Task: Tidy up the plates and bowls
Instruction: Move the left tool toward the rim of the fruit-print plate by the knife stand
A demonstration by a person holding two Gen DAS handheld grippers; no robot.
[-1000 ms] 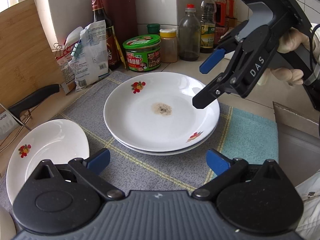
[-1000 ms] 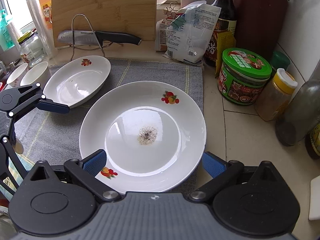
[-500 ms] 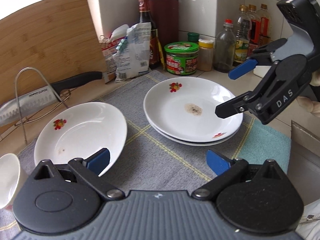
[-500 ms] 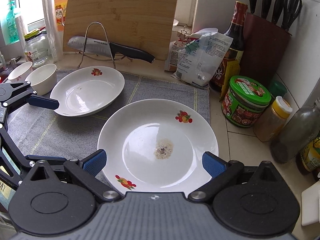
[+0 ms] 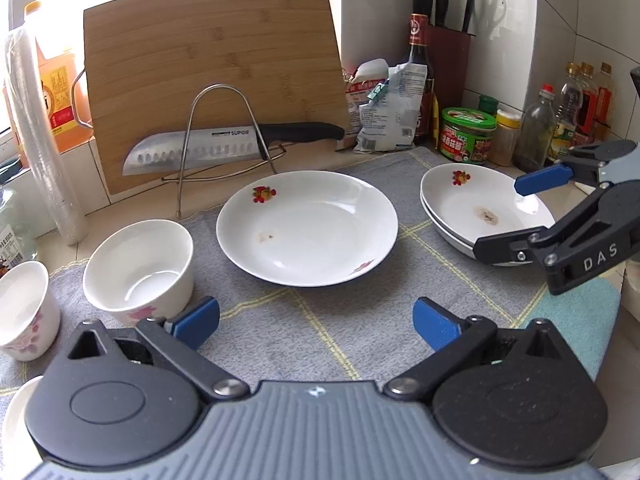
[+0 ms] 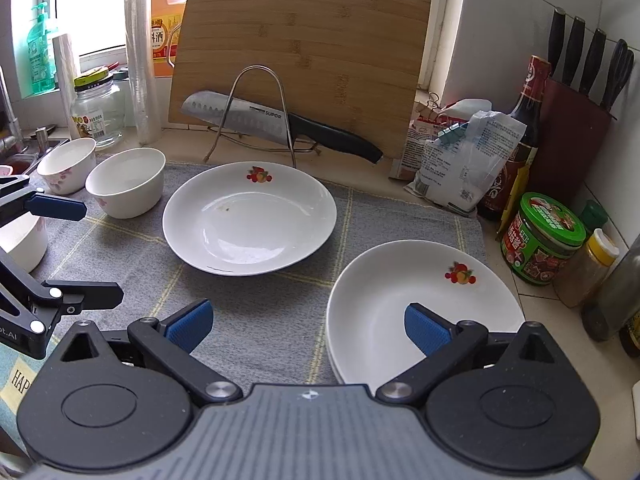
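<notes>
A single white plate (image 5: pixel 308 228) (image 6: pixel 248 220) with a fruit print lies in the middle of the grey mat. A stack of two similar plates (image 5: pixel 480 208) (image 6: pixel 400 312) sits to its right. Two white bowls (image 5: pixel 140 268) (image 5: pixel 24 312) stand left of the single plate, also seen in the right wrist view (image 6: pixel 126 188) (image 6: pixel 66 164). My left gripper (image 5: pixel 316 324) (image 6: pixel 76 252) is open and empty, short of the single plate. My right gripper (image 6: pixel 308 326) (image 5: pixel 504 216) is open and empty, above the near rim of the stack.
A knife (image 5: pixel 224 144) rests in a wire rack (image 6: pixel 256 112) before a leaning bamboo board (image 5: pixel 216 72). Sauce bottle (image 6: pixel 516 140), green-lidded jar (image 6: pixel 540 240), food bags (image 6: pixel 460 160) and knife block (image 6: pixel 576 136) crowd the right. A third bowl's rim (image 5: pixel 16 420) shows near left.
Both grippers have pulled back and swung left. The stack moved from the centre to the right of each view, and the single plate and bowls came into view. Both jaws stayed open.
</notes>
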